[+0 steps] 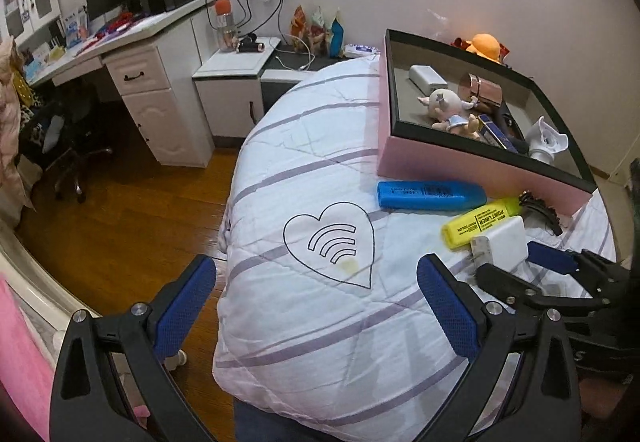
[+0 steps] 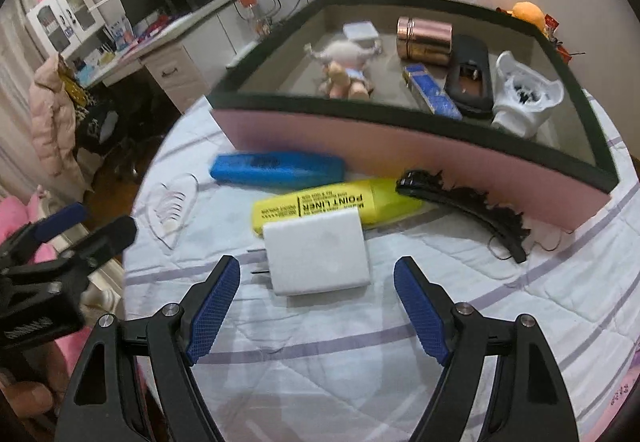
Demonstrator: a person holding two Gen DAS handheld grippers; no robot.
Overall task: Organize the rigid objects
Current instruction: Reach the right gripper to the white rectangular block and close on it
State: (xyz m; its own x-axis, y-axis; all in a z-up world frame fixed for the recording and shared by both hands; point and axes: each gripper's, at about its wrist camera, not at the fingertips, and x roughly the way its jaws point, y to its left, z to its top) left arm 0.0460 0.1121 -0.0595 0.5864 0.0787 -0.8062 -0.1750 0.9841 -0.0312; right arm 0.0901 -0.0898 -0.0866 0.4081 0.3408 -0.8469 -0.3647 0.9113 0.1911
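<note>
Two hand-held grippers hover over the bed [image 2: 520,302]. I aim the right hand-held gripper [image 2: 318,304], jaws wide and empty, at the white charger [image 2: 320,254]. Left hand-held gripper [image 1: 316,298] stands fully spread, holding nothing. Beyond, both highlighters [image 2: 332,206] await the pink box [image 2: 400,146].

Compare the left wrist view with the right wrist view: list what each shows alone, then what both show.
Left wrist only: the bedside cabinet with a black cylinder, and snack bags by the wall.

Right wrist only: the black case in full inside the box; the left view shows only a sliver.

Both: the pink box, blue marker, yellow marker, white charger, hair clip, doll, copper tin, and both open grippers, left and right.
</note>
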